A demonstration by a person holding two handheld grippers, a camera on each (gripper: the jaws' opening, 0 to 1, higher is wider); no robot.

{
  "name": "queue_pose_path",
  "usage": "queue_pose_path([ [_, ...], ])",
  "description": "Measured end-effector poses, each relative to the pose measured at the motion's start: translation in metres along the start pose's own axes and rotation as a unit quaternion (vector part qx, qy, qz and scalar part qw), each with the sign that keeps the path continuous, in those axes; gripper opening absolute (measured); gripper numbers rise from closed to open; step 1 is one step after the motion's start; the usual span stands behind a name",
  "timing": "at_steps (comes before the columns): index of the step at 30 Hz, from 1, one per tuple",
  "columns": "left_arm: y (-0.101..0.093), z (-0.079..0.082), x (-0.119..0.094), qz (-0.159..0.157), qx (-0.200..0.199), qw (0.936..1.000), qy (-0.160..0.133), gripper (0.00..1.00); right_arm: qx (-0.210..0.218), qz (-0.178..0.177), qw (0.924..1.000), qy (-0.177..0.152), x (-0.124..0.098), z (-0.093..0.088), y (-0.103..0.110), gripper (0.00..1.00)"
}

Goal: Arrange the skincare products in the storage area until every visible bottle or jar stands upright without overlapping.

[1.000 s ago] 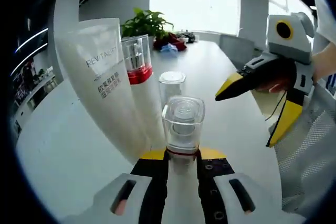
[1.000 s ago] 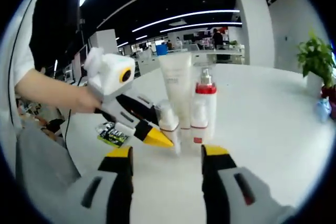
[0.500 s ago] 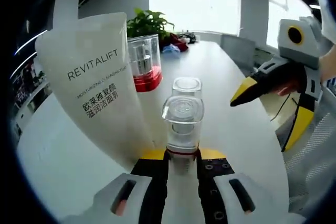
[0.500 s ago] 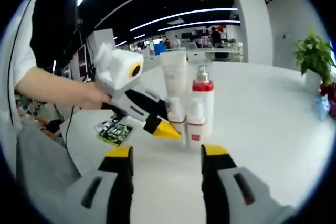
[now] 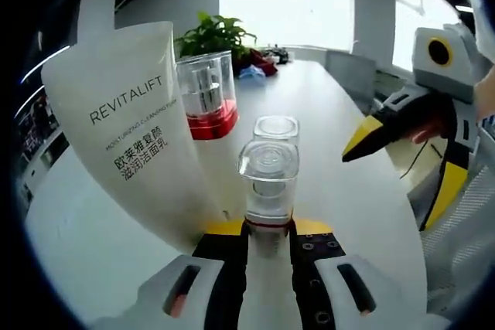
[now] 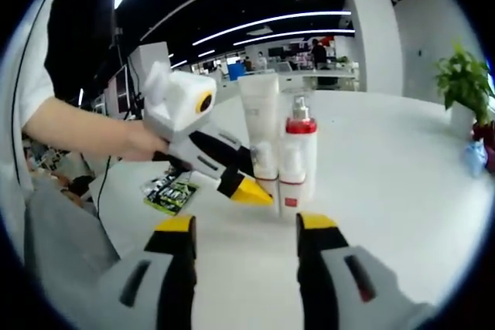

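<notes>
- The tube (image 5: 135,125) looks like matt, frosted white plastic with dark printed lettering.
- The pump bottle (image 5: 206,98) has a clear, glossy cap over a shiny red collar.
- The small bottle (image 5: 267,179) between the left tool's (image 5: 267,239) jaws wears a transparent, glassy cap.
- The tabletop (image 5: 325,152) is smooth, white and slightly reflective.
- The right tool (image 6: 246,229) has matt grey plastic jaws with yellow tips.

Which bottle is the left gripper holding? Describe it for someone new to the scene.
On the white table, find the cluster beside the tall white REVITALIFT tube. The left gripper clamps a small bottle there. Its square clear cap and short height set it apart from the red-collared pump bottle.
</notes>
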State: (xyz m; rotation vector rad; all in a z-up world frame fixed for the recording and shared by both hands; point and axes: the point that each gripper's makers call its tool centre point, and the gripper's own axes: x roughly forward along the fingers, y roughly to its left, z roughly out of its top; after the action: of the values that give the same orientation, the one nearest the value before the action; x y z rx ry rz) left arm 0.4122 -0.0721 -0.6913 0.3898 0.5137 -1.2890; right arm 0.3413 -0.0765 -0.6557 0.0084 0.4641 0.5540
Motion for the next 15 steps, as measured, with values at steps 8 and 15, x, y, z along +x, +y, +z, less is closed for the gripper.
queue_pose_path([
  [8,-0.0033,-0.0002,-0.0009,-0.01,-0.003,0.9999,-0.001,0.21,-0.002,-0.002,1.0,-0.002,-0.0011,0.0028,-0.0002,0.52],
  [15,-0.0051,-0.003,-0.0034,-0.009,-0.007,0.9999,0.007,0.23,-0.007,-0.003,1.0,-0.004,-0.0041,0.0092,0.002,0.53],
])
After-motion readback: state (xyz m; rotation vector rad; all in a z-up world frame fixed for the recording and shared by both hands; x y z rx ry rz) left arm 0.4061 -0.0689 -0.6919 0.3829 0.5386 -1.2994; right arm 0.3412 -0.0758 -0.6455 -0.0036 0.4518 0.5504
